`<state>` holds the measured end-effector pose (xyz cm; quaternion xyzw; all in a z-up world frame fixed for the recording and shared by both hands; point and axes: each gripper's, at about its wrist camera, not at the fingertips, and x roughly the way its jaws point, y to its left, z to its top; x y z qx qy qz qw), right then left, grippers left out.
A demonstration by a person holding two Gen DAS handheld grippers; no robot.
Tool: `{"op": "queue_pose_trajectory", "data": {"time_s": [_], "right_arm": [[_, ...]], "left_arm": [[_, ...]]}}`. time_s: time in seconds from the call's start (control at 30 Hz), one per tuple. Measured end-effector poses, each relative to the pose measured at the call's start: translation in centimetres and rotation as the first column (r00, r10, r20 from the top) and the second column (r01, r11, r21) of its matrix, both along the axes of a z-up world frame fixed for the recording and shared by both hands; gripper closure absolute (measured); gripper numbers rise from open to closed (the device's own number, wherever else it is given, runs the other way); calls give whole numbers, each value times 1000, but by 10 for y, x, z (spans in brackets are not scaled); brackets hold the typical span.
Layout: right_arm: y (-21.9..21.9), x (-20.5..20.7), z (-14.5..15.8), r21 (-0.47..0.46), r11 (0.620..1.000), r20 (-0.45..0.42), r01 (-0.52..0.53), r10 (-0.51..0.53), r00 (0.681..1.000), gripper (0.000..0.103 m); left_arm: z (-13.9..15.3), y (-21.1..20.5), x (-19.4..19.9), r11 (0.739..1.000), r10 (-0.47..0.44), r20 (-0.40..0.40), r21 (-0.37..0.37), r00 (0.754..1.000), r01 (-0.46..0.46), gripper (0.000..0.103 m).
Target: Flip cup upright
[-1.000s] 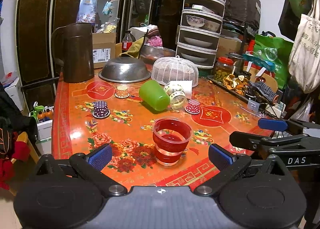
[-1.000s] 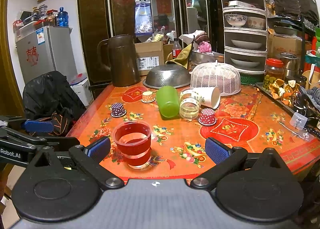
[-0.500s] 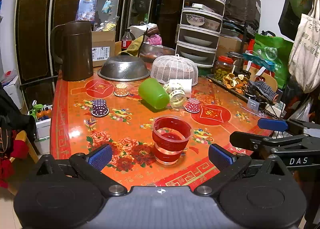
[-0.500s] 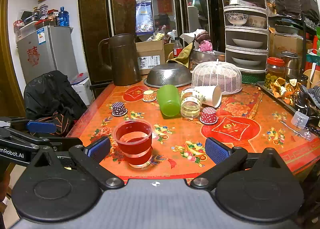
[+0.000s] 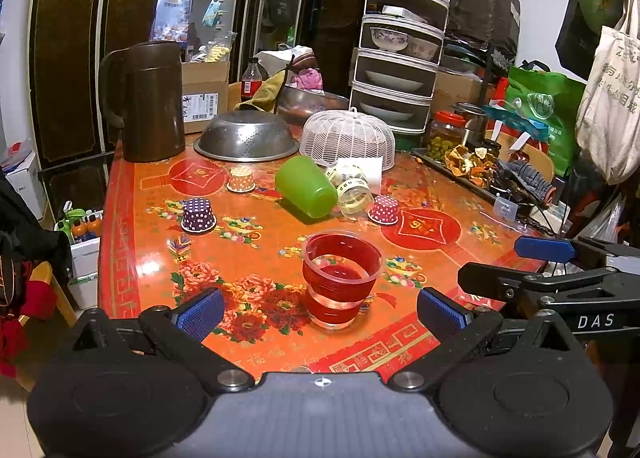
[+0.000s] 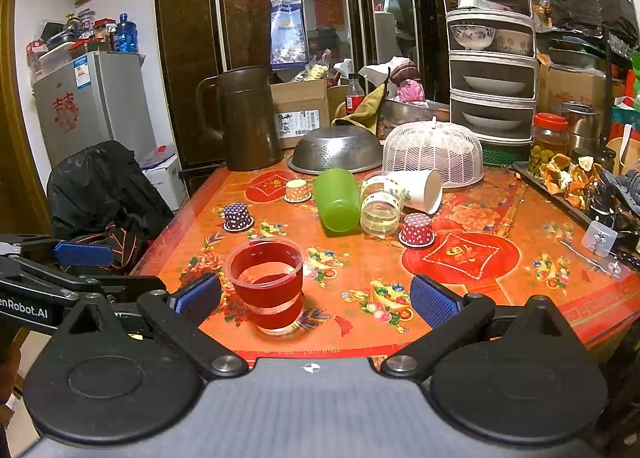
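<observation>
Left wrist view: the left gripper [image 5: 320, 312] hovers at the near edge of the table [image 5: 132, 258], its blue-padded fingers spread wide and holding nothing. A red cup [image 5: 340, 278] stands upright between and just beyond the fingertips, touching neither. Farther back a green cup [image 5: 306, 186] lies on its side, mouth pointing away, just beside a clear glass [image 5: 354, 192] and a white paper cup [image 5: 368, 174], both also on their sides. Three small dotted baking cups stand inverted around this group. A brown jug [image 5: 150, 102], a steel colander [image 5: 246, 136] and a white mesh food cover [image 5: 347, 134] line the far edge. Right wrist view: the right gripper [image 6: 316, 296] is likewise wide open and empty, with the red cup [image 6: 266, 284] near its left finger [image 6: 198, 296] but apart from it; the green cup [image 6: 336, 198] lies well beyond.
</observation>
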<state>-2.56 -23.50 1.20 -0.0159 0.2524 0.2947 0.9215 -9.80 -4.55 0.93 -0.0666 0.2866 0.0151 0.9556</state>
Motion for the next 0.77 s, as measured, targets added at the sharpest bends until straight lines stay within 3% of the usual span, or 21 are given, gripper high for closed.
{"op": "queue_pose_trajectory", "data": {"time_s": [0.77], "right_arm": [[2, 0, -7, -2, 1000, -11, 0, 0, 1000, 1]], "left_arm": [[-1, -3, -2, 1000, -8, 19, 13, 1000, 7, 0]]}}
